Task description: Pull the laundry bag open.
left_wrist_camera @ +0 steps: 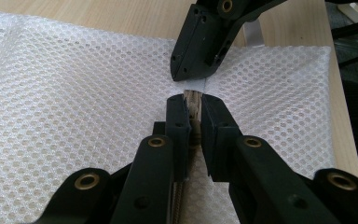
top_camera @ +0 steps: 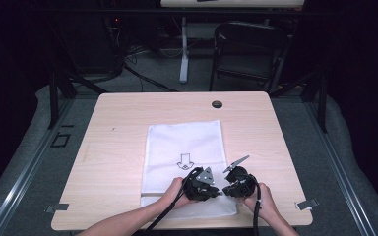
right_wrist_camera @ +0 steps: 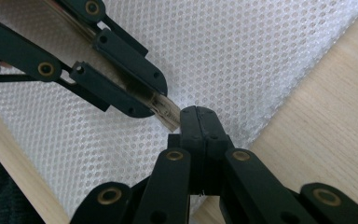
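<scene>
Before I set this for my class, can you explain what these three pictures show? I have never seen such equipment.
A person at a wooden table holds a two-jaw tool in each hand: the left hand-held gripper and the right hand-held gripper. One picture looks down from above; the other two come from cameras riding on each tool. A white mesh bag lies flat on the table. The left tool pinches the bag's zipper strip; the right tool's jaws are closed at that strip's end, on something too small to make out.
</scene>
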Action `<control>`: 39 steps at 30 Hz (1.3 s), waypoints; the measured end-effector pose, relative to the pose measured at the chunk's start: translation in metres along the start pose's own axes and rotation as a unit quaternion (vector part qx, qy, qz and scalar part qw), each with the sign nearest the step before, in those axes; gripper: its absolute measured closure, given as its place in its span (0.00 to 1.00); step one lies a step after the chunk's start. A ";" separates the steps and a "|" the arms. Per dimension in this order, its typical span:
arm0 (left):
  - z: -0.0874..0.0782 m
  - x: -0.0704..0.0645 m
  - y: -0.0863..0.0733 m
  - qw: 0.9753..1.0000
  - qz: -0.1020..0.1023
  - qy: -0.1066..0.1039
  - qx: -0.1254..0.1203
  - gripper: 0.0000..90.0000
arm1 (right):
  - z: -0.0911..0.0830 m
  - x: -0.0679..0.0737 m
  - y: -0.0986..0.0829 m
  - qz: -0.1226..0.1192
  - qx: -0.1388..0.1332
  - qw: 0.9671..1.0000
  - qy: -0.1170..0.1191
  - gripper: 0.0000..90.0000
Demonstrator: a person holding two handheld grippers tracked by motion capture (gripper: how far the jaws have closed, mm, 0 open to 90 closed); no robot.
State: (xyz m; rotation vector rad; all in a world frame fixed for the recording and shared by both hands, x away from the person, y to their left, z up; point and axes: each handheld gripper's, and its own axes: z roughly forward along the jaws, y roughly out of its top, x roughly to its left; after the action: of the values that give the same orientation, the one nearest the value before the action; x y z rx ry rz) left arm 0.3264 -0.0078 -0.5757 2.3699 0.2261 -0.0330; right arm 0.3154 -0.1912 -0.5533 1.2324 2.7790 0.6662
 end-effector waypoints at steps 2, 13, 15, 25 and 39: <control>0.000 0.000 0.000 1.000 0.003 0.000 0.001 0.91 | 0.000 0.001 -0.001 0.003 0.004 1.000 0.002 1.00; -0.005 0.001 -0.001 1.000 0.006 -0.001 0.008 0.91 | 0.000 -0.003 -0.004 0.012 -0.001 1.000 0.005 1.00; -0.006 0.001 -0.001 1.000 0.007 -0.002 0.009 0.91 | -0.001 -0.003 -0.004 0.013 -0.001 1.000 0.006 1.00; -0.011 0.005 -0.005 1.000 0.003 -0.007 0.011 0.91 | 0.000 -0.001 -0.004 0.033 -0.001 0.999 0.007 1.00; -0.013 0.009 -0.003 1.000 0.013 -0.017 0.022 0.91 | -0.003 -0.003 -0.007 0.046 0.007 0.999 0.000 1.00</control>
State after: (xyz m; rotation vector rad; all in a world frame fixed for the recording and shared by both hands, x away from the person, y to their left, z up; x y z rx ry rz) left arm 0.3342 0.0048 -0.5691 2.4141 0.1792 -0.0672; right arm 0.3120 -0.1984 -0.5539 1.3688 2.7456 0.6539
